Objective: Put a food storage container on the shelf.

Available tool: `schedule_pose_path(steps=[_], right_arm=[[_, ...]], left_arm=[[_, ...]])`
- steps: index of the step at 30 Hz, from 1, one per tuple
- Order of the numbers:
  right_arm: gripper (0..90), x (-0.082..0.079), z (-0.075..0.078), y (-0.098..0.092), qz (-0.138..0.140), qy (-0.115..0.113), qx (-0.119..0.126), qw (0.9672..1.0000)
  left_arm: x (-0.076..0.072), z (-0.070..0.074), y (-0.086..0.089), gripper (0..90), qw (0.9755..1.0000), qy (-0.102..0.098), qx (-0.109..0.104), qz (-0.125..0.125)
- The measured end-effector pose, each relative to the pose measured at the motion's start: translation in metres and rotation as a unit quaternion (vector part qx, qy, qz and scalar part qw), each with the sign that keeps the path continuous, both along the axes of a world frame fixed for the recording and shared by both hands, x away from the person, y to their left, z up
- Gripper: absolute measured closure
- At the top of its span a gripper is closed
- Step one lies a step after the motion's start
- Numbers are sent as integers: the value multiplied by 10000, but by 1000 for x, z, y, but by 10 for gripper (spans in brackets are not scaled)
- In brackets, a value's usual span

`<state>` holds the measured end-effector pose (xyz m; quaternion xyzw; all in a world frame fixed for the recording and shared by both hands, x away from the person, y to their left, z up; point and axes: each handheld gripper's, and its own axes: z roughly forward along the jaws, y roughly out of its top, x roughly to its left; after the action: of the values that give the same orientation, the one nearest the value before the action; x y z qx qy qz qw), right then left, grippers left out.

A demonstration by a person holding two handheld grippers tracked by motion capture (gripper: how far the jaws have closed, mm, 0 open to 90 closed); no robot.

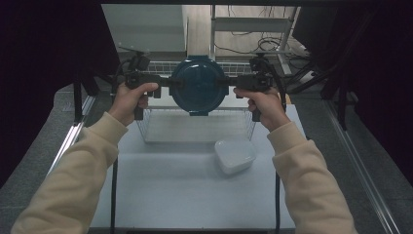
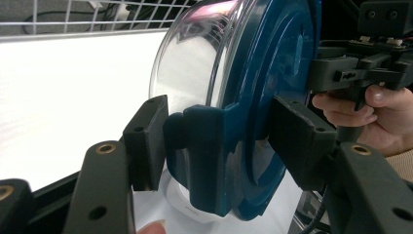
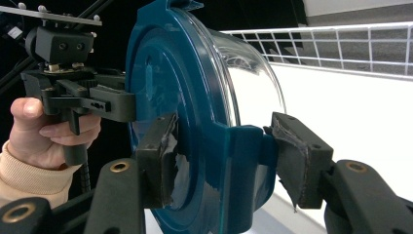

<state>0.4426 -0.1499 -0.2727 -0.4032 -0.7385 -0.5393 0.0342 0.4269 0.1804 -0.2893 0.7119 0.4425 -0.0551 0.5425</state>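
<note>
Round container [image 1: 198,85] with blue lid, clear bowl, held on edge above wire basket [image 1: 195,127] at far table; its contents unreadable; left gripper [image 1: 171,83] and right gripper [image 1: 228,83] clamp opposite lid latches; forearms level, mirrored; white box [image 1: 235,156] near right.

- In front of you stands a wire basket [image 1: 195,127], its floor bare.
- Just beside its near right corner lies a small white plastic tub [image 1: 235,155], on the pale table [image 1: 165,190].
- Beyond the table you see a metal rack [image 1: 253,24] with loose cables [image 1: 270,45] on the floor.
</note>
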Motion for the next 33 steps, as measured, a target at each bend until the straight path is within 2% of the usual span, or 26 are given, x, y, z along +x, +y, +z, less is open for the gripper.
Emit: schedule_pose_path(steps=[5,8,11,16,24,31,33], right_arm=[[448,14,1,1,-4,20,36,10000],[448,27,-1,2,5,117,58,9999],[448,32,-2,2,9,148,76,9999],[448,44,-7,2,-65,276,102,9995],[447,53,-17,2,-102,511,89,9986],[446,56,-20,1,-105,583,148,9981],[445,56,-20,2,-149,605,160,9979]], left_arm=[[12,1,1,411,10000,70,-8,23],[25,0,2,411,9999,146,23,4],[30,-1,2,411,9999,159,23,6],[44,-7,2,409,9994,326,-50,58],[50,-15,3,408,9985,541,-43,57],[50,-16,1,408,9983,569,-41,102],[52,-18,2,408,9980,617,-107,119]])
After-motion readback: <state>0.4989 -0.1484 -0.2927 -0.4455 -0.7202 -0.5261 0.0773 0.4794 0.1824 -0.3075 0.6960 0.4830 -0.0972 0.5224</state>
